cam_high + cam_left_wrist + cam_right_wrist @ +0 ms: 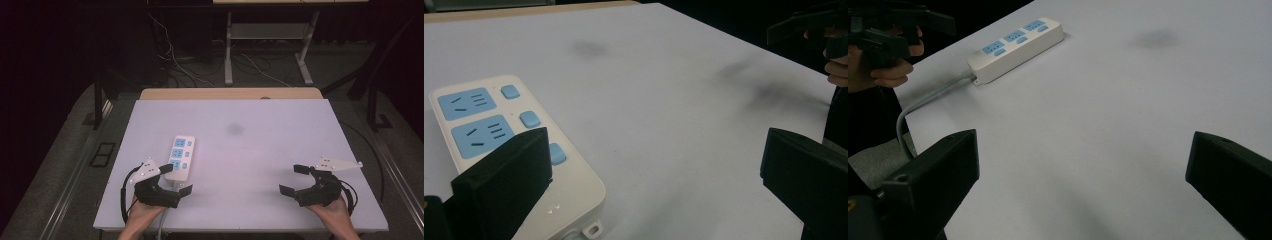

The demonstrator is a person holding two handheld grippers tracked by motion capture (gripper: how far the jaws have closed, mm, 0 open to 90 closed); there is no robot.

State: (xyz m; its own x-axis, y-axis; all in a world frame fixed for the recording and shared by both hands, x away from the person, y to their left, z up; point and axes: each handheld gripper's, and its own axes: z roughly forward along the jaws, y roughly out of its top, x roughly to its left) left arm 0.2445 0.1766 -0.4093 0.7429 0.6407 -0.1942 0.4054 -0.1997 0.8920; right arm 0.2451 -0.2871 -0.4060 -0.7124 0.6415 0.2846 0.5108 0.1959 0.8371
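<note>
Tongs first, from the high view: my left tongs [176, 179] hung spread wide at the near end of the power strip [180, 157], one jaw over that end of its white body and the other off to the strip's right, pinching nothing. My right tongs [295, 179] were also spread and empty, well to the right of the strip over bare tabletop [250, 150]. The strip lay flat with its three blue sockets in a row running away from me, toward the left side of the tabletop.

Seen from the left gripper view, one jaw of the left tongs [651, 172] sat above the strip's [519, 145] near corner while the other stood far off to the strip's right, so the gap was much wider than the body. I judged the good move was to shift left until the strip lay centred between the jaws, lower until the tips flanked its long sides, then close squarely across the width, clear of the blue switches.

From the right gripper view, the right tongs [1083, 170] were open over empty surface, the strip [1017, 47] far off, its grey cord [923, 107] curling off the tabletop's edge. I reckoned the cord could drag, so any lift wanted to be slow.
</note>
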